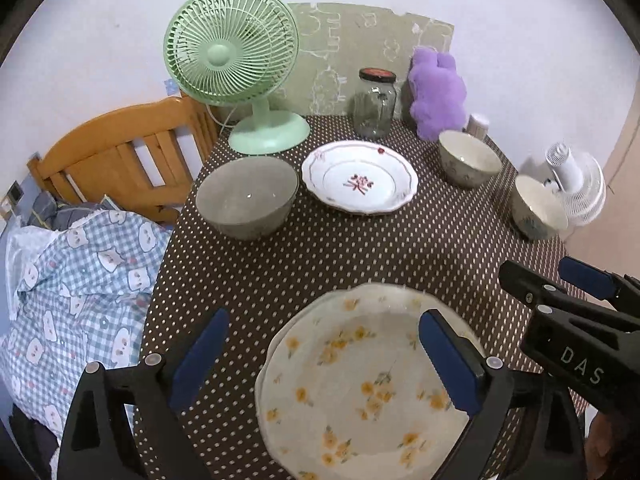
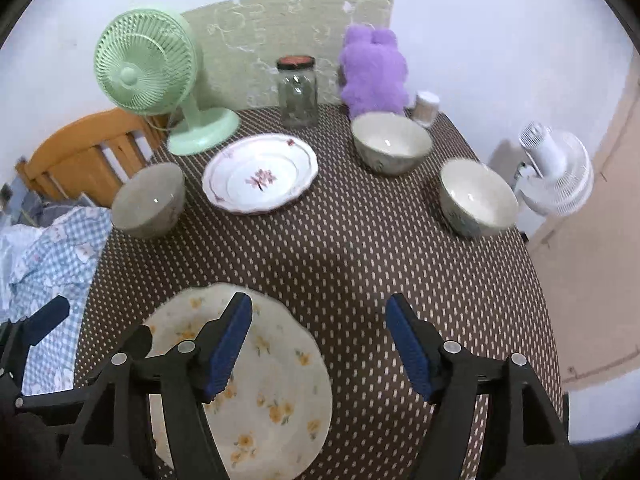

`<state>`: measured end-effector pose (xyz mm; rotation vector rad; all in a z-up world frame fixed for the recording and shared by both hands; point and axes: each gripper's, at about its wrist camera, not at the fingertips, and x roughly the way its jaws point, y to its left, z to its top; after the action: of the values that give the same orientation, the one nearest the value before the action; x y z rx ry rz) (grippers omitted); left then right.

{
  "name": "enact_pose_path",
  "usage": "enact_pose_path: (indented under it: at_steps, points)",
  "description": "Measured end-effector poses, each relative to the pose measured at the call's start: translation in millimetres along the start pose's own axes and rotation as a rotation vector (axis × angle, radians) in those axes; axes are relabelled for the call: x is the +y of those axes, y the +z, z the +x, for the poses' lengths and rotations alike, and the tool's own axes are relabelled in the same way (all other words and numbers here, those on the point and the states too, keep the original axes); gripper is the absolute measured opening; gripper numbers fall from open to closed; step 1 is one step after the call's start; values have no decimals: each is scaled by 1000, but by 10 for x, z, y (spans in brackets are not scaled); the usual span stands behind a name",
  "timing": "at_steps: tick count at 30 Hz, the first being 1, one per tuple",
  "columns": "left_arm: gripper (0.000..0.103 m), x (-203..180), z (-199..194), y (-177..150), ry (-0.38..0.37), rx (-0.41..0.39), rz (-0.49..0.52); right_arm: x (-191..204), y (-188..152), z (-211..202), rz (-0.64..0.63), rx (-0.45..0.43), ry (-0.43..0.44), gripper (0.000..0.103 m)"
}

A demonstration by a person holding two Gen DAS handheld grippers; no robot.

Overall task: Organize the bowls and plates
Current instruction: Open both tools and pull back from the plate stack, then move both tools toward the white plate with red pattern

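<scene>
A yellow-flowered plate (image 1: 360, 384) (image 2: 272, 392) lies at the near edge of the dotted brown table (image 1: 340, 256). A white plate with a red flower (image 1: 359, 176) (image 2: 260, 174) sits mid-table. A grey bowl (image 1: 247, 197) (image 2: 148, 205) stands to its left. Two cream bowls (image 1: 469, 158) (image 1: 538, 206) stand at the right, also in the right wrist view (image 2: 391, 142) (image 2: 478, 197). My left gripper (image 1: 324, 356) is open above the flowered plate's left part. My right gripper (image 2: 320, 344) is open and empty over the plate's right edge.
A green fan (image 1: 232, 52), a glass jar (image 1: 375, 102), a purple plush toy (image 1: 438, 94) and a small white container (image 2: 426, 108) line the table's back. A white fan (image 2: 556, 172) stands off the right edge. A wooden chair (image 1: 120, 152) and checked bedding (image 1: 72, 280) lie left.
</scene>
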<state>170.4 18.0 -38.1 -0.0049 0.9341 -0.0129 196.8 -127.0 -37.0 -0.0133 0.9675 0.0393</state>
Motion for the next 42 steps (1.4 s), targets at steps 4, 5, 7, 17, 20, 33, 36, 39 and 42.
enact_pose_path:
  at_steps: [4, 5, 7, 17, 20, 33, 36, 39, 42]
  points:
    - [96, -120, 58, 153, 39, -10, -32, -100, 209, 101, -34, -6, 58, 72]
    - [96, -149, 78, 195, 46, -12, -42, -123, 271, 133, -45, -10, 68, 72]
    - [94, -212, 129, 273, 61, -14, -62, -164, 382, 202, -61, -16, 80, 72]
    - [91, -465, 520, 612, 144, -24, -144, -373, 843, 745, -96, 8, 193, 72]
    - [86, -496, 665, 702, 154, -17, -174, -381, 960, 906, -106, 12, 207, 72]
    - [76, -461, 1270, 1002, 239, 40, -249, -250, 1311, 1622, -104, 56, 230, 68]
    - [73, -434, 1414, 1012, 240, 51, -258, -227, 1341, 1782, -92, 74, 229, 66]
    - [72, -390, 1582, 1012, 236, 76, -284, -194, 1370, 1936, -85, 94, 221, 63]
    - [70, -371, 1731, 1029, 242, 95, -291, -159, 1401, 2078, -85, 110, 219, 60]
